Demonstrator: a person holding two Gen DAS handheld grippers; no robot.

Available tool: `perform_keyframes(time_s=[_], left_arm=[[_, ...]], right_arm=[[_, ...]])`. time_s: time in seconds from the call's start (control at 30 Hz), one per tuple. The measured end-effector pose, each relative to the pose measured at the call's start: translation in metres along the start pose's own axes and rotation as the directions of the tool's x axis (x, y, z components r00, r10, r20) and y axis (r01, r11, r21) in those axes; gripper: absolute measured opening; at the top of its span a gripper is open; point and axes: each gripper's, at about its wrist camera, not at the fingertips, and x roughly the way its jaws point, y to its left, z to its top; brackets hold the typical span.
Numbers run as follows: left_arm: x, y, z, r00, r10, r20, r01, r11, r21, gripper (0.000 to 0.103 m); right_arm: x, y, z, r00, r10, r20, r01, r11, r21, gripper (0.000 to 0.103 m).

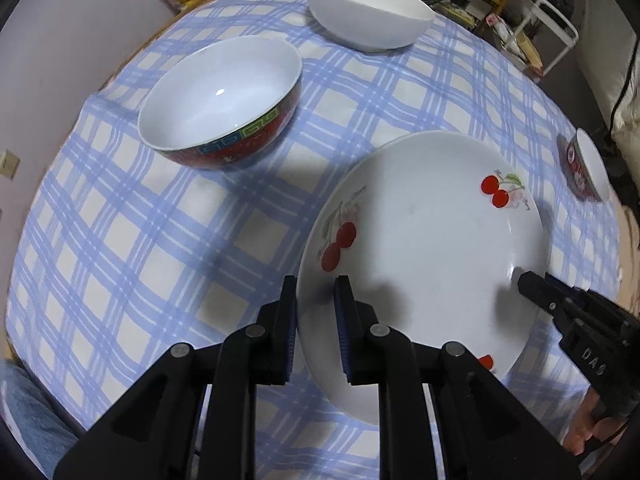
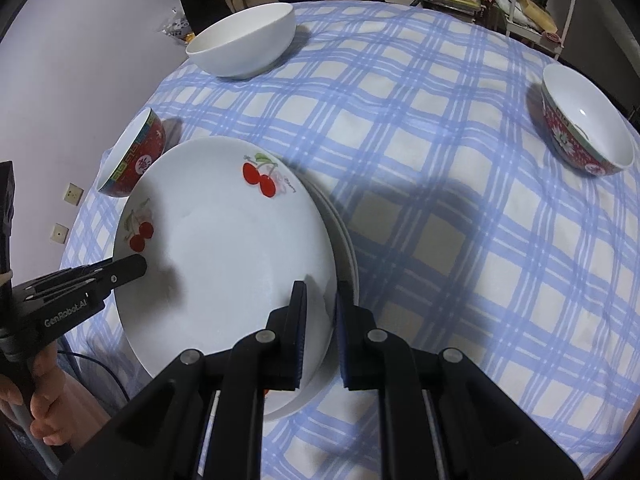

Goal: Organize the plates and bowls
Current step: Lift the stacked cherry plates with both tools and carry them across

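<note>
Both grippers are on the cherry plate [image 1: 424,248] here, one at each side of its rim. The left gripper [image 1: 316,292] straddles the plate's left edge, one finger outside, one over the white face; the fingers bracket the rim, though a sliver of gap shows, so a firm pinch cannot be confirmed. Across the plate, the right gripper [image 2: 322,292] does the same on the right edge, fingers narrowly spread around the rim, contact unclear.

From the right wrist view, the cherry plate [image 2: 224,256] sits atop another white plate [image 2: 347,252], whose rim peeks out on the right side. Red cherry prints mark the top plate, with faint script beside them, too blurred to read.

Lettering now: the left gripper's body, seen from the right wrist camera, reads "GenRobot.AI" in white. In the left wrist view the right gripper's body shows "DAS", the rest cut off.

Around the blue-checked tablecloth [image 1: 168,240]: a red patterned bowl [image 1: 220,100] stands upright beyond the plate on the left, a plain white bowl [image 1: 368,8] further back, and another red floral bowl [image 2: 586,128] well apart on the right side. A hand [image 2: 44,400] grips the left gripper's handle at the lower left edge.
</note>
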Motion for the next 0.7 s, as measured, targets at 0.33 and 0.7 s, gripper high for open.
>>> perform_keyframes(time_s=[0.33, 0.7], left_arm=[[-0.004, -0.005, -0.006, 0.998, 0.053, 0.018, -0.054, 0.997, 0.052, 0.018], [-0.009, -0.002, -0.014, 0.998, 0.057, 0.019, -0.058, 0.996, 0.065, 0.019]], right_arm=[[0.000, -0.006, -0.007, 0.999, 0.049, 0.004, -0.049, 0.998, 0.050, 0.016], [-0.008, -0.009, -0.014, 0.999, 0.053, 0.010, -0.053, 0.996, 0.073, 0.016]])
